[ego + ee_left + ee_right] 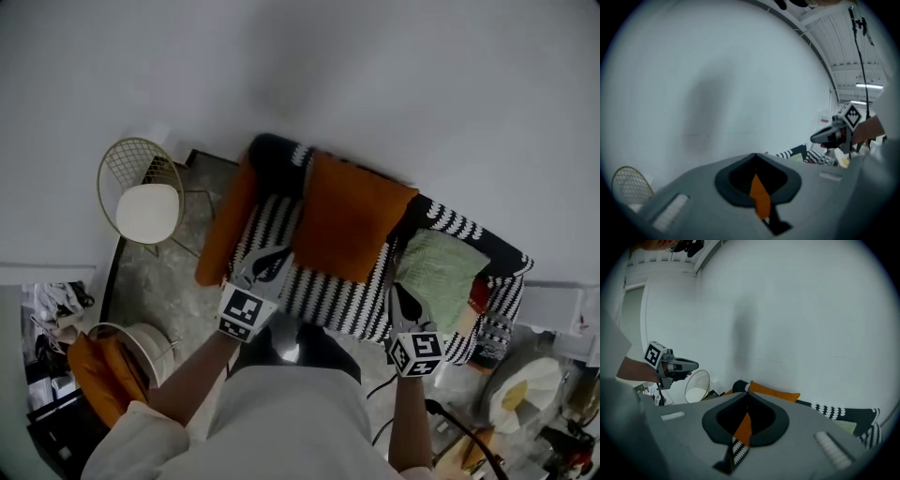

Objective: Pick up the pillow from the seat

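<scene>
A large orange pillow (347,225) leans on the black-and-white striped sofa (328,295), over the seat's middle; it shows past the jaw tips in the right gripper view (774,393). My left gripper (275,257) hovers over the seat's left part, just left of that pillow, shut with nothing in it. My right gripper (400,306) hangs above the seat's front edge near a green pillow (436,272), also shut and empty. In the left gripper view the closed left gripper (755,155) points at the white wall. The right gripper (748,394) faces the sofa's back.
A second orange pillow (225,225) lies along the sofa's left arm. A gold wire chair (145,202) with a white seat stands to the left by the wall. Clutter and a white lamp shade (525,389) crowd the right end. The person's legs are close to the sofa front.
</scene>
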